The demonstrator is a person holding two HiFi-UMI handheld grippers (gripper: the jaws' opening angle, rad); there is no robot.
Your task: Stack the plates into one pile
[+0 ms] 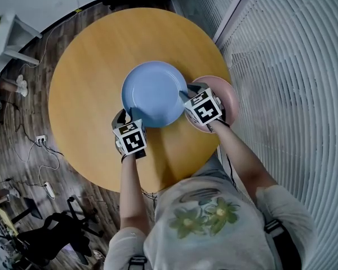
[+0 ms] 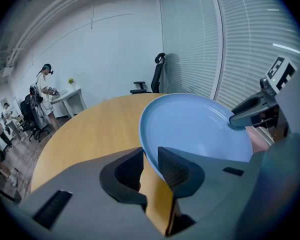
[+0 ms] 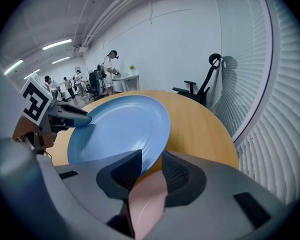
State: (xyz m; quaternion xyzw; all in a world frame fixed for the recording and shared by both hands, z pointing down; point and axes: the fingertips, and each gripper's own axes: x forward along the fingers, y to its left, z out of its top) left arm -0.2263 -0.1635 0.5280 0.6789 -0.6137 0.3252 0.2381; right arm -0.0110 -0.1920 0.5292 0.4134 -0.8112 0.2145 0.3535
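Since a plate this broad would tip from a single pinch, you have it taken at two opposite edges. Your left gripper (image 1: pixel 124 117) is clenched on the near-left rim of the blue plate (image 1: pixel 154 93), and your right gripper (image 1: pixel 187 92) is clenched on its right rim. In each gripper view the rim runs between the ribbed pads, which close against it.

Position: the blue plate hangs over the middle of the round wooden table (image 1: pixel 84 89). It appears to be clear of the top, and it sits slightly tilted in the right gripper view. Its right edge overlaps the left edge of the pink plate (image 1: pixel 229 93), which lies flat at the table's right side, directly beneath your right gripper. That arrangement fits the job. The pink plate looks to be the base of the pile, and the blue one is held partly above it, not yet centred.

Condition of the blue plate: pale matte blue, round and shallow, with a wide flat well and a gently raised rim. It is empty, and no chips or marks are visible. The pink plate looks the smaller of the two, so in my judgement the pile may seat less steadily.
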